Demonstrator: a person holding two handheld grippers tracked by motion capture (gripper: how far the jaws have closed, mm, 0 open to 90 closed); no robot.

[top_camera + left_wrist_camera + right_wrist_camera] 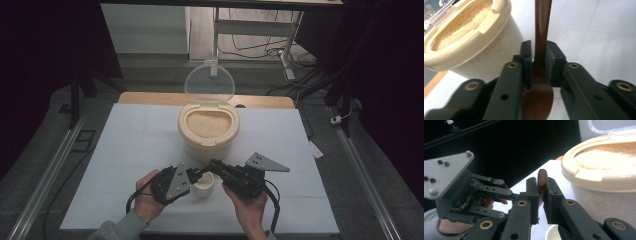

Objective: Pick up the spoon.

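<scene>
Wooden spoon (541, 37) is the thing both grippers hold at this moment, just above the small white cup (204, 184) at the near side of the table (125, 150). The left gripper (539, 62) has its jaws narrow around the neck of the spoon, close to where the dark bowl of the spoon begins, and the handle runs away from it. The right gripper (541, 192) has its jaws pressed on the far end of the same handle, whose rounded brown tip stands out between them. In the high view the left gripper (192, 176) and the right gripper (216, 166) meet nose to nose over the cup, each one carried by a hand. Behind them stands the cream rice container (208, 131), full of grains, with its clear lid (209, 83) tilted up and open. I judge that the step in hand is passing the spoon from one gripper to the other. To do it well, the receiving jaws should be firm on the handle before the other jaws loosen, and both hands should stay quiet during the change. The spoon should be kept level and over the cup, so that if it slips it does not fall far.
</scene>
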